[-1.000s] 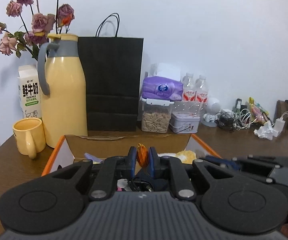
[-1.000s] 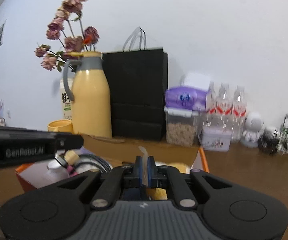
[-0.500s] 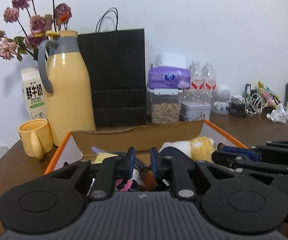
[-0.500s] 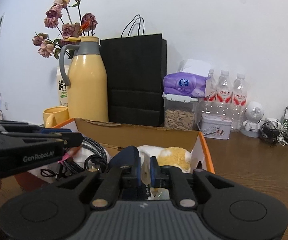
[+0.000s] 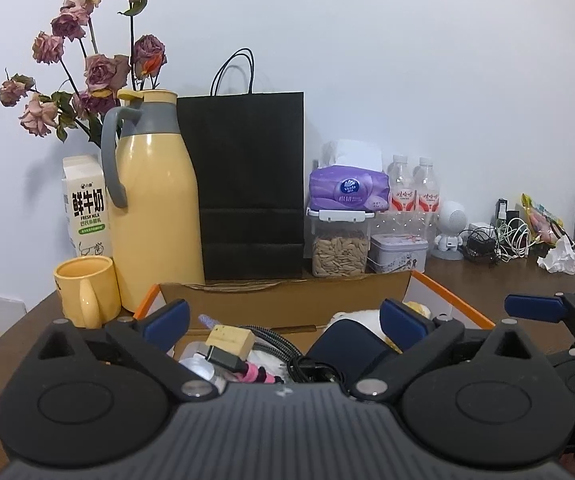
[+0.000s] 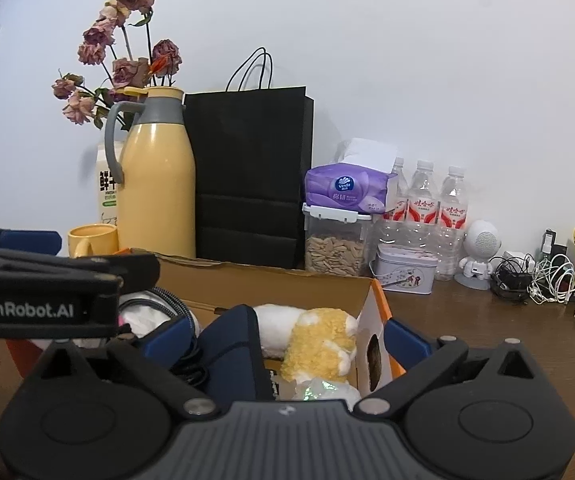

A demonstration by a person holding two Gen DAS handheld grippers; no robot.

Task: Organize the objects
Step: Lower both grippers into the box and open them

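The cardboard box (image 6: 287,280) is sitting open-topped on the wooden table (image 6: 487,320), its long axis running left to right across both views. Inside it, a yellow and white plush toy (image 6: 319,344) is lying on its side, head pointing toward the box's right wall, beside a dark blue pouch (image 6: 239,344); braided cables (image 5: 271,344) and a USB plug (image 5: 223,356) are lying further left. The left gripper (image 5: 283,320) is hovering over the box's near edge with its jaws spread wide and holding nothing. The right gripper (image 6: 287,332) is likewise gaping empty above the pouch and plush. Behind the box, a yellow thermos (image 5: 151,208) and black paper bag (image 5: 247,184) are standing upright.
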